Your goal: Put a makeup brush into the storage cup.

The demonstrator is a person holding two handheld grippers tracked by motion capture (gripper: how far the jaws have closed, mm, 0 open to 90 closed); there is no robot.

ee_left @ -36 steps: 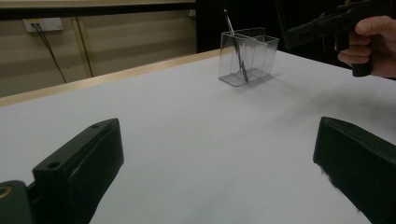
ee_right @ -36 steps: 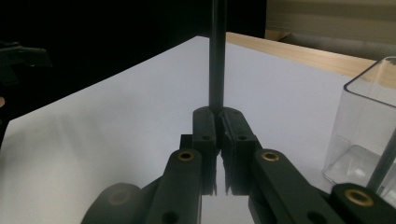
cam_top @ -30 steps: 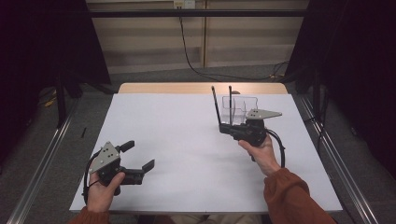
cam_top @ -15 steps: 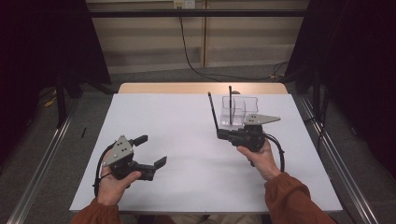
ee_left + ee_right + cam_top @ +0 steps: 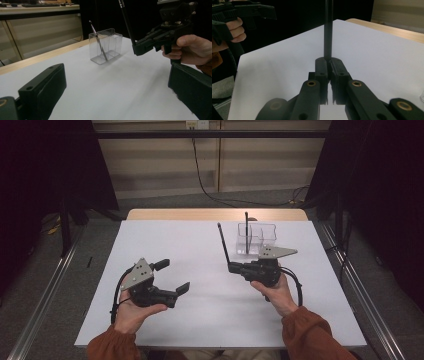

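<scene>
Black rod [image 5: 223, 243] is standing up from my right gripper [image 5: 235, 267], its lower end clamped between the fingers, over the white bench [image 5: 200, 245] just left of the clear two-compartment holder [image 5: 256, 237]. In the high view I am seeing a second thin black rod [image 5: 246, 231] leaning inside the holder's left compartment. Compared with a second ago, my left gripper [image 5: 175, 276] is sitting farther in over the bench and a little closer to the middle, while the right one is keeping much the same place with its rod tilted slightly more to the left. The left fingers are standing wide apart with nothing between them.

In the left gripper view, I am looking between the spread fingers [image 5: 42, 87] at the holder [image 5: 106, 46] with its slim rod [image 5: 98, 41] tilted inside, and at my right hand [image 5: 192, 50] carrying its gripper, the held rod [image 5: 126, 20] rising thin, straight and dark.

In the right gripper view, the fingers [image 5: 322, 67] are pressing together on the base of the rod [image 5: 328, 30], which is looking smooth, round and matte black.
</scene>
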